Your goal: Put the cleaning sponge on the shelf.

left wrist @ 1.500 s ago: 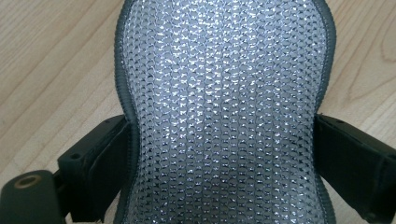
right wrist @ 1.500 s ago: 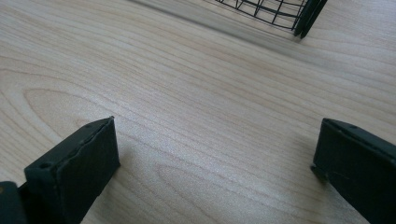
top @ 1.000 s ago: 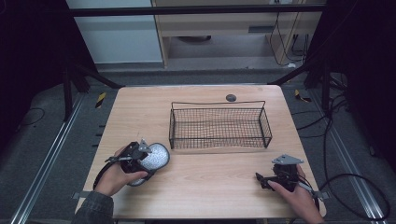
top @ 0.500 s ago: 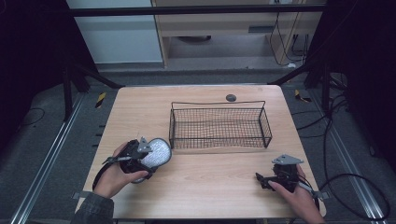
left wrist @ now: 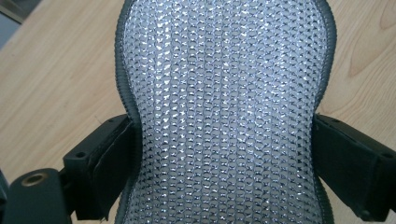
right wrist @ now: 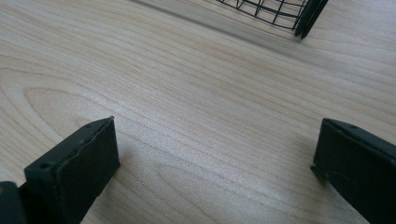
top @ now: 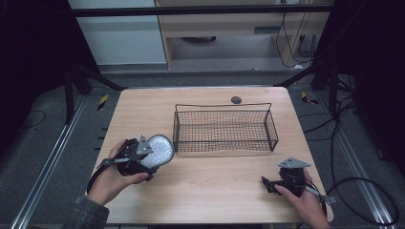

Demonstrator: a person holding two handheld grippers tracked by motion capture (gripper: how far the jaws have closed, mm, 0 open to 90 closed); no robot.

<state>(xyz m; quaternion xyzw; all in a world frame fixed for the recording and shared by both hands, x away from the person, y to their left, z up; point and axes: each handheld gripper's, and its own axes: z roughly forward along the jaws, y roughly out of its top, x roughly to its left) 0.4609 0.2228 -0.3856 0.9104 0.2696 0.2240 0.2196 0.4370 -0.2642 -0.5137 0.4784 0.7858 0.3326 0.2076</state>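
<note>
High view: left gripper [top: 145,155] clamped on silver mesh pad [top: 158,150] beside wire basket [top: 223,129], right gripper [top: 272,183] spread empty; pad may snag rim.

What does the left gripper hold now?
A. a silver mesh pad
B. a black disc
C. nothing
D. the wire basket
A: in the left gripper view both jaws press the narrow waist of the silver mesh pad, and the high view shows the left gripper gripping it beside the basket.
</note>
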